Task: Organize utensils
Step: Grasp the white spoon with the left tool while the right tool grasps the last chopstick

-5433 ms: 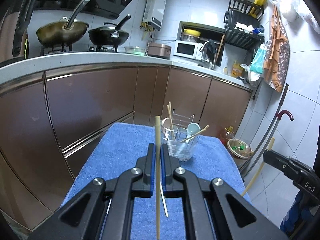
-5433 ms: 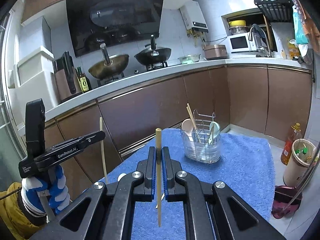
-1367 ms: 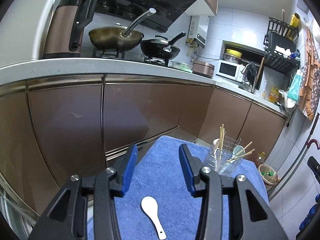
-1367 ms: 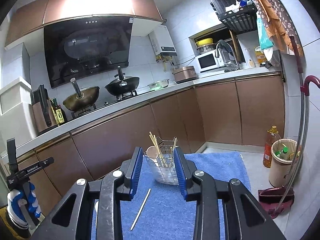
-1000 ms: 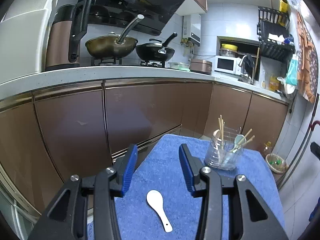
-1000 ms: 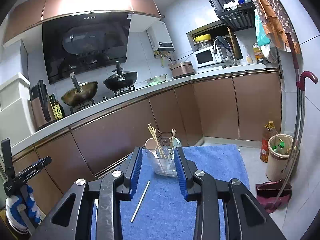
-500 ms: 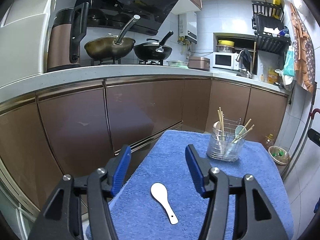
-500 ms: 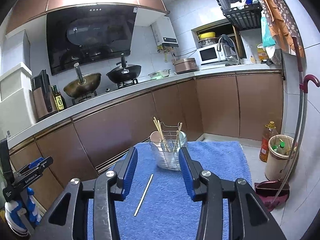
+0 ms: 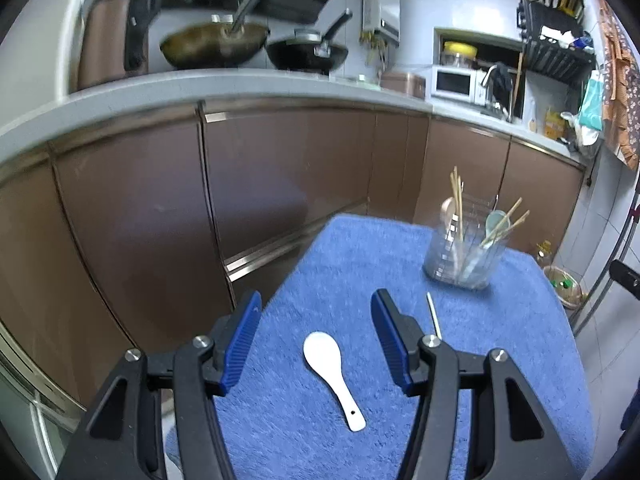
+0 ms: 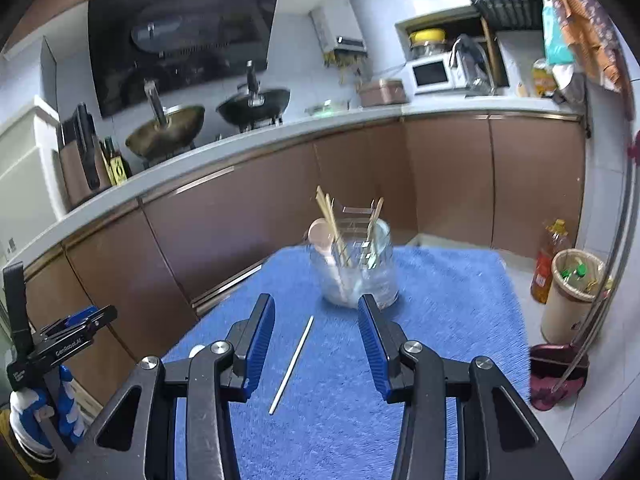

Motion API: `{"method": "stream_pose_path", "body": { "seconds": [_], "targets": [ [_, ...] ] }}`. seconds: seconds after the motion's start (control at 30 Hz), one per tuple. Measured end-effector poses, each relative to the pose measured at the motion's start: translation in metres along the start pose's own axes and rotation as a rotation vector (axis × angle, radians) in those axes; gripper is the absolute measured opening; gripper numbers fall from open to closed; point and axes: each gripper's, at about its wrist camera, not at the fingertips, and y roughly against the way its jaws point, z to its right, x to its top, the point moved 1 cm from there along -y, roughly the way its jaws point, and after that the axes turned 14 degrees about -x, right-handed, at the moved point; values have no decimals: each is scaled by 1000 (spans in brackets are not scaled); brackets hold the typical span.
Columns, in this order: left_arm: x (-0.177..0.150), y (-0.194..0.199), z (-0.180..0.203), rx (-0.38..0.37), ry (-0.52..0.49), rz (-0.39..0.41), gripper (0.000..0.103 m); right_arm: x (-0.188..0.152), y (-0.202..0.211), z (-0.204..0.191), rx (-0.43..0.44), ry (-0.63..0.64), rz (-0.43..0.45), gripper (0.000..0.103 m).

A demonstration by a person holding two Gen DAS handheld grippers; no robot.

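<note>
Nearest the left wrist camera, the left gripper (image 9: 316, 318) has its blue-padded fingers (image 9: 242, 338) spread wide with nothing between them; they have just been opening. Just beyond them a white ceramic spoon (image 9: 332, 372) lies flat on the blue towel (image 9: 360, 264), bowl pointing toward the clear utensil holder (image 9: 464, 256) and handle toward the camera.

The right gripper (image 10: 316, 322) also has its fingers (image 10: 260, 340) parted and empty, having just been opening. Between and just ahead of them a single pale chopstick (image 10: 292, 364) lies loose on the towel, its far end pointing at the holder and stopping short of it.

The utensil holder stands upright on the far part of the towel, well beyond the spoon. Inside it stand several chopsticks (image 10: 332, 224), a pale pink spoon (image 10: 322, 236) and a light green spoon (image 9: 496, 224), all leaning against the rim.

Behind the holder run brown cabinet doors (image 9: 288, 176) under a pale worktop (image 9: 240, 84) bearing two woks (image 9: 216, 42).
</note>
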Motion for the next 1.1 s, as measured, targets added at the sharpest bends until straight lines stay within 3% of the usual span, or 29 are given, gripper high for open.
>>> {"method": "stream_pose_path", "body": {
  "seconds": [0.23, 0.5, 0.7, 0.87, 1.1],
  "targets": [
    [-15, -61, -46, -197, 211, -219, 55, -6, -58, -15, 45, 42, -155, 41],
    [-41, -129, -86, -284, 380, -395, 52, -16, -132, -31, 121, 82, -322, 41],
    [-53, -160, -97, -289, 405, -454, 37, -26, -189, -51, 135, 139, -424, 37],
    [-56, -178, -96, -298, 390, -491, 26, -35, -238, -68, 122, 191, -511, 26],
    [-53, -190, -92, -288, 341, -517, 18, -43, -290, -79, 27, 253, -613, 18]
  ]
}}
